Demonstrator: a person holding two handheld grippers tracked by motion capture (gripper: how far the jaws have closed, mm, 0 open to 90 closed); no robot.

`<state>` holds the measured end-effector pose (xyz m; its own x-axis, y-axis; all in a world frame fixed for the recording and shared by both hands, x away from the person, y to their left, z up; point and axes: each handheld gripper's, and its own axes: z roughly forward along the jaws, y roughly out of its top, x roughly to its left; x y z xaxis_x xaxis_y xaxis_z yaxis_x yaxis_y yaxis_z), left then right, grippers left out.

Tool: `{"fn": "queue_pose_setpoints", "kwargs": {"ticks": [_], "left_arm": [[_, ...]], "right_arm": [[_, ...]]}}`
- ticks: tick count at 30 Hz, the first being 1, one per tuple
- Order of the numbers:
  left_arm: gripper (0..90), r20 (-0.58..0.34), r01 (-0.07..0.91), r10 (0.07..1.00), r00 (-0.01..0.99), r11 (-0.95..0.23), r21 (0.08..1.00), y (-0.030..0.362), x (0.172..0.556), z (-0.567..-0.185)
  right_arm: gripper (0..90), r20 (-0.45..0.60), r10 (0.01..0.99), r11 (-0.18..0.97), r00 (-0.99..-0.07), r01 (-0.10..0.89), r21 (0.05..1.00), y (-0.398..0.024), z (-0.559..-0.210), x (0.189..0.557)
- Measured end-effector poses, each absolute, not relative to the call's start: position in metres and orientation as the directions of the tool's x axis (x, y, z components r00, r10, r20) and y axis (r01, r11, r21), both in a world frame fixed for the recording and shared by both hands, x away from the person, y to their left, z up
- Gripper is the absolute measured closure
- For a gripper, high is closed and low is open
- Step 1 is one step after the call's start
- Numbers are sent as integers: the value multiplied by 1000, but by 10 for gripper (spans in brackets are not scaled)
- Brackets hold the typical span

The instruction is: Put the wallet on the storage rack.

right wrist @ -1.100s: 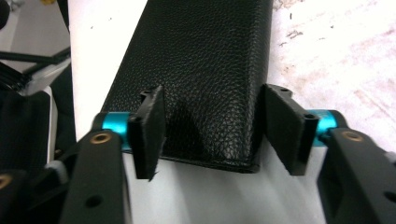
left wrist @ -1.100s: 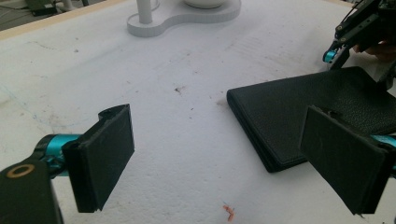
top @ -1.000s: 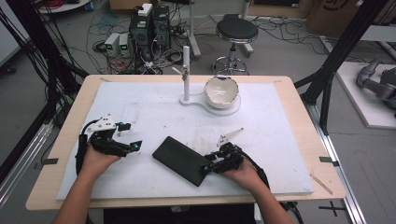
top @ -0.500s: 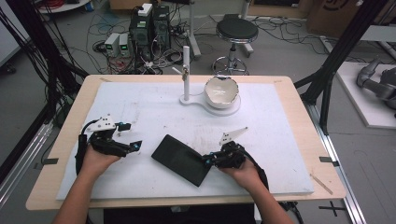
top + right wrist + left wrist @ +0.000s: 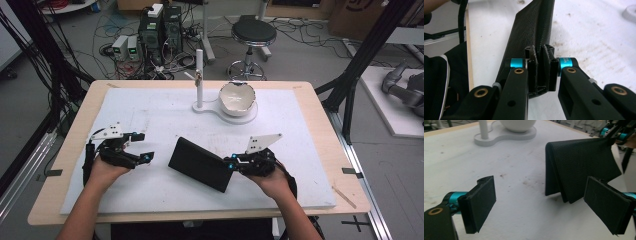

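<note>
The right gripper's [image 5: 231,164] fingers [image 5: 532,68] have just closed and now pinch one edge of the black wallet [image 5: 200,164], which lies near the bench's [image 5: 310,100] front edge, that end tilted up. The left gripper's [image 5: 144,147] fingers [image 5: 479,203] stand spread and empty, just beside the wallet. With so narrow a bite, the leather could slip free or the wallet sag open. The white bowl stand [image 5: 227,102] sits well apart toward the back edge; nothing blocks the way.
</note>
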<state>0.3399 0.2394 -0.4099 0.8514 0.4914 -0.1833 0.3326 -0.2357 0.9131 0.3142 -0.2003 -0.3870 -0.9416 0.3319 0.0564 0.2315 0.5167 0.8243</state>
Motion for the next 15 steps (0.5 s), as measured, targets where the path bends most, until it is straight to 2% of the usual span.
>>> {"fn": "queue_pose_setpoints", "kwargs": {"ticks": [15], "left_arm": [[122,-269,335,269,925,-241,911,195,340,-417]], "right_arm": [[847,-42,225,485,-973,75,871,-191,-369,301]]}}
